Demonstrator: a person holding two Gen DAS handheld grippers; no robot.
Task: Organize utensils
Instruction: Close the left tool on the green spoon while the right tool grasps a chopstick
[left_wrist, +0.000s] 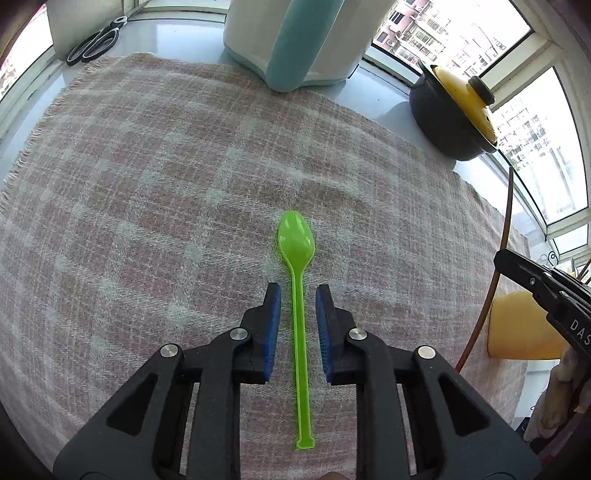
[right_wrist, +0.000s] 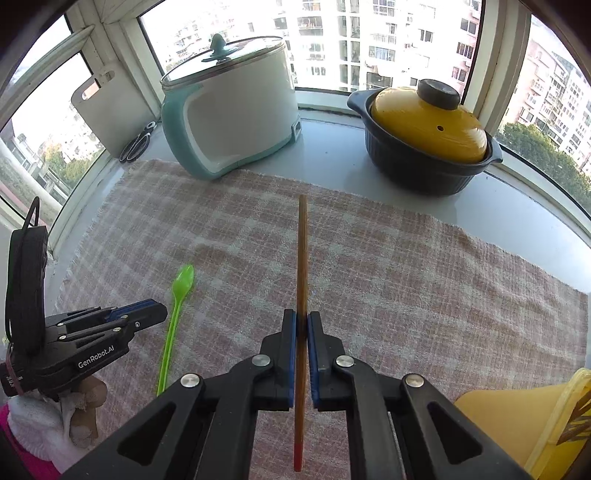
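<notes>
A green plastic spoon (left_wrist: 297, 295) lies on the checked cloth (left_wrist: 147, 184), bowl pointing away. My left gripper (left_wrist: 298, 291) is open, its blue pads either side of the spoon's handle, not touching it. The spoon (right_wrist: 177, 306) and the left gripper (right_wrist: 147, 312) also show in the right wrist view. My right gripper (right_wrist: 302, 317) is shut on a brown wooden chopstick (right_wrist: 301, 258) with a red end, held above the cloth. The chopstick also shows in the left wrist view (left_wrist: 508, 221). A yellow holder (right_wrist: 535, 424) with utensils stands at the lower right.
A white and teal electric pot (right_wrist: 229, 107) and a dark casserole with a yellow lid (right_wrist: 428, 136) stand at the back on the grey sill. Scissors (right_wrist: 138, 142) and a white cutting board (right_wrist: 107, 114) are at the back left. Windows surround the sill.
</notes>
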